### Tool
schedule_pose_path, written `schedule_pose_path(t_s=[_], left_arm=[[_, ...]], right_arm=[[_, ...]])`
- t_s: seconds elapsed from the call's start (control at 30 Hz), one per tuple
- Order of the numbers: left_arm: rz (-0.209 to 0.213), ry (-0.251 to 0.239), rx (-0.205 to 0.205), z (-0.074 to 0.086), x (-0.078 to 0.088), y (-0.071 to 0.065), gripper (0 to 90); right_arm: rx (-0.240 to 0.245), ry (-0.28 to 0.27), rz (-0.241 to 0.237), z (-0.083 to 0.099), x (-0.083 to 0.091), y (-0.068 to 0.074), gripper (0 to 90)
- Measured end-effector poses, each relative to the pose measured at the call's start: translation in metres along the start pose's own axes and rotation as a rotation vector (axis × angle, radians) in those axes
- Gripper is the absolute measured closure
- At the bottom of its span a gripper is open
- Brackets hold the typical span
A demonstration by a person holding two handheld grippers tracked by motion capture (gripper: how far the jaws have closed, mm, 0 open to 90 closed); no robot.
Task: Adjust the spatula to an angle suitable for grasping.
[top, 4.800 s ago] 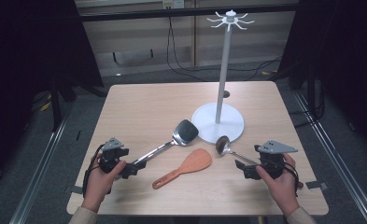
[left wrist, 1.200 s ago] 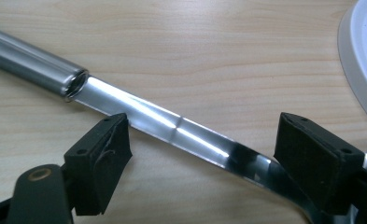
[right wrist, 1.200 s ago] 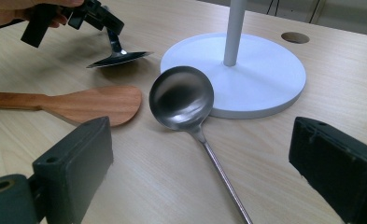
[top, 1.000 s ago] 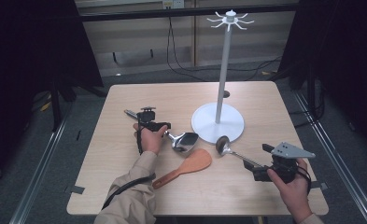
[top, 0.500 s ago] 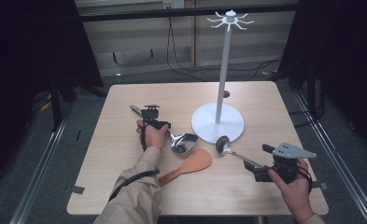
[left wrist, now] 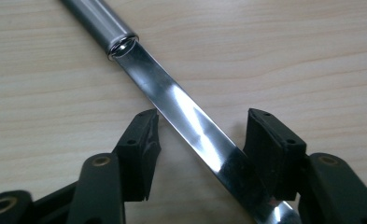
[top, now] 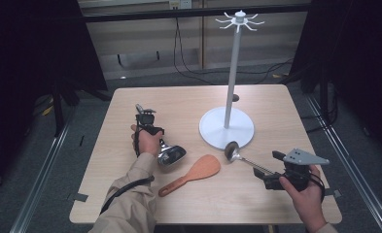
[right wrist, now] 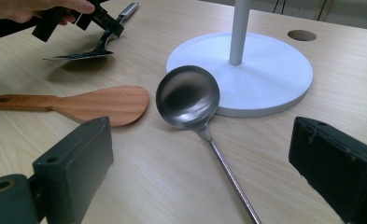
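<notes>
Shiny silver spatula and ladle, reddish-brown wooden rice paddle, white stand, pale wood-grain table

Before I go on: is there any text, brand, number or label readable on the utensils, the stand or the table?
None: no readable text in any view.
Metal spatula: bare polished steel, no stamp visible.
Ladle: plain bowl and handle.
Wooden rice paddle: unmarked wood.
White hanging stand: plain base and pole.
Table: bare wood grain, no stickers.
</notes>
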State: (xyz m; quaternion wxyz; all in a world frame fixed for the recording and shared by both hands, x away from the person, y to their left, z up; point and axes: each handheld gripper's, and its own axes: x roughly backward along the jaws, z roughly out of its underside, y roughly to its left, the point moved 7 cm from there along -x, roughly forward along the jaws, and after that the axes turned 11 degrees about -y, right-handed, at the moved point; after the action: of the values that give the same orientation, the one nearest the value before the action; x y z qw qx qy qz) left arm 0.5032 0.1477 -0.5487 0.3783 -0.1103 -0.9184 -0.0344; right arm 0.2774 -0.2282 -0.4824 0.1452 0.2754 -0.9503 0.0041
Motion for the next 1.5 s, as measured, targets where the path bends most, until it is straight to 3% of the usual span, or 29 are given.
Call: schedule_pose_path(t_s=[0.1, 0.27, 0.37, 0.53, 0.67, 0.77, 0.8, 0.9, 1.1, 1.17, 1.23, 1.3, 1.5], left_arm=[[0.004, 0.032, 0.0, 0.002, 0.005, 0.008, 53.3], [0.017, 0.044, -0.004, 0.007, 0.012, 0.02, 69.1], [0.033, 0.061, -0.013, 0.012, 0.019, 0.026, 74.2], [0.044, 0.063, -0.014, 0.022, 0.03, 0.033, 74.3], [0.077, 0.044, 0.025, 0.029, 0.037, 0.036, 73.8], [0.044, 0.034, 0.036, 0.028, 0.038, 0.041, 61.1], [0.052, 0.03, 0.034, 0.026, 0.037, 0.041, 60.0], [0.053, 0.003, 0.041, 0.018, 0.034, 0.038, 60.9], [0.035, 0.028, 0.033, 0.014, 0.019, 0.029, 61.9], [0.021, 0.056, -0.012, 0.012, 0.018, 0.028, 64.1], [0.019, 0.08, -0.025, 0.01, 0.018, 0.028, 67.6], [0.027, 0.096, -0.026, 0.01, 0.018, 0.028, 74.2], [0.032, 0.104, -0.024, 0.011, 0.02, 0.029, 75.1]], right_arm=[[-0.01, 0.005, 0.002, 0.001, 0.0, -0.001, 5.6], [-0.02, 0.009, -0.006, 0.003, -0.001, -0.002, 5.7], [-0.032, 0.004, -0.001, 0.002, -0.001, -0.003, 5.7], [-0.048, 0.005, 0.007, 0.003, -0.001, -0.004, 5.7], [-0.037, -0.005, 0.016, 0.001, 0.001, -0.004, 5.7], [-0.039, -0.003, 0.006, 0.0, 0.001, -0.002, 5.7], [-0.04, -0.001, 0.004, 0.0, 0.001, -0.001, 5.6], [-0.045, -0.003, -0.003, -0.001, -0.001, 0.0, 5.7], [-0.064, -0.01, 0.0, 0.001, -0.001, -0.005, 5.7], [-0.066, -0.01, -0.003, 0.001, 0.0, -0.005, 5.6], [-0.065, -0.005, -0.003, 0.001, 0.001, -0.006, 5.7], [-0.068, -0.007, 0.0, 0.001, 0.001, -0.006, 5.6], [-0.067, -0.014, -0.007, 0.0, 0.001, -0.005, 5.6]])
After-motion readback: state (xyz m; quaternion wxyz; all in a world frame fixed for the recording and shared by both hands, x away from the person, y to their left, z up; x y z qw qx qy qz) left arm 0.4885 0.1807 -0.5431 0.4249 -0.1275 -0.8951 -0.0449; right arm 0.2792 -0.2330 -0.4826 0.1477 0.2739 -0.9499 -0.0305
